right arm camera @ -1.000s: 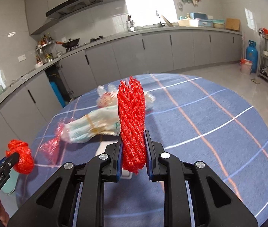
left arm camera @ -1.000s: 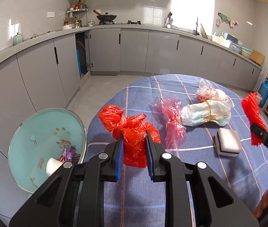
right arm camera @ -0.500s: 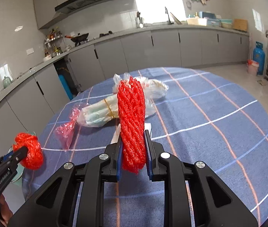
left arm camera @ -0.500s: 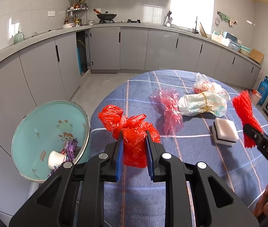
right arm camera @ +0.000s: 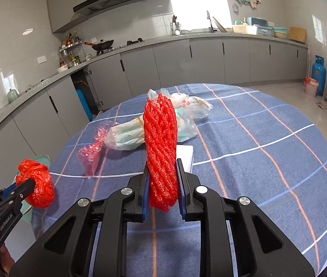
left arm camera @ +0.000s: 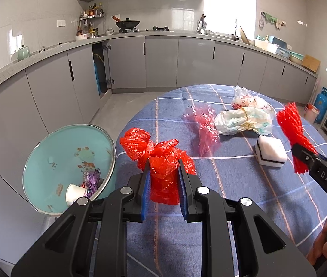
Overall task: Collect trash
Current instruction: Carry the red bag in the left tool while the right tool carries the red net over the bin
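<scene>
The left gripper [left arm camera: 163,183] is pinched on a knotted red plastic bag [left arm camera: 161,161], held above the near edge of the round table [left arm camera: 244,198] with its blue checked cloth. The right gripper [right arm camera: 162,184] is clamped on a bundle of red foam netting [right arm camera: 161,147], which stands upright between its blue pads [right arm camera: 145,198] over the table.

Just off the table's left edge, below the left gripper, sits an open teal trash bin [left arm camera: 54,161] with a paper cup [left arm camera: 74,194] and a purple wrapper [left arm camera: 91,180] inside.

Farther along the cloth lie a white sponge block [left arm camera: 270,151], a crumpled pink plastic bag [left arm camera: 203,127], and a folded white bag tied with a rubber band [left arm camera: 244,121]. Just behind that one rests a clear bag with red print [left arm camera: 246,99].

Beyond the table, grey cabinets [left arm camera: 161,62] run along the walls, with a wok [left arm camera: 127,24] on the stove and a blue gas bottle [right arm camera: 318,73] on the floor to the right.
</scene>
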`<state>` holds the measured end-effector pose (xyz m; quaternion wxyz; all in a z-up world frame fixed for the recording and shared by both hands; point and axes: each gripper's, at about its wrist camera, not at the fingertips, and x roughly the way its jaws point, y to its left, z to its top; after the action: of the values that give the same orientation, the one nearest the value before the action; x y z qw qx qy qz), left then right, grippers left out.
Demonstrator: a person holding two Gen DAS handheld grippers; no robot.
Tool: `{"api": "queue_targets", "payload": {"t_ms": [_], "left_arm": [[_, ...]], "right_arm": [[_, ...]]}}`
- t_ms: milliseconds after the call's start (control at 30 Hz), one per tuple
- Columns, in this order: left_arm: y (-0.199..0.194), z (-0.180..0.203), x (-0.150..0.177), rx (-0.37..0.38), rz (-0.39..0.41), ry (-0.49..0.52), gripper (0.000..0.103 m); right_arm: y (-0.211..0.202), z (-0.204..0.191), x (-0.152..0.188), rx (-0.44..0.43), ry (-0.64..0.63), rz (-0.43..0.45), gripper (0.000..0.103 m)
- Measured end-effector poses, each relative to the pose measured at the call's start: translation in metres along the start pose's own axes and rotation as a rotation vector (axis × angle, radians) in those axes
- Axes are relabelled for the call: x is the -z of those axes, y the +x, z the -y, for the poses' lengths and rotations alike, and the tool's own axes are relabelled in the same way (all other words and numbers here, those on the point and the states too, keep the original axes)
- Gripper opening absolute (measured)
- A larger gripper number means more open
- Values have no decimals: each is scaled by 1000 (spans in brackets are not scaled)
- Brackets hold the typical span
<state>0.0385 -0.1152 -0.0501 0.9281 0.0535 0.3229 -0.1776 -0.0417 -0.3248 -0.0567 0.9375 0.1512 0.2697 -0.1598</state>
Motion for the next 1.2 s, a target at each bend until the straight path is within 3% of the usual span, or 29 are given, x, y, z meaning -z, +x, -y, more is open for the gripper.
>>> {"api": "queue_targets", "payload": {"t_ms": [1200], "left_arm": [[-36,-17,24,-6,14,2,21]], "right_arm": [[-35,-54,25,-124,-107,-34,21]]}}
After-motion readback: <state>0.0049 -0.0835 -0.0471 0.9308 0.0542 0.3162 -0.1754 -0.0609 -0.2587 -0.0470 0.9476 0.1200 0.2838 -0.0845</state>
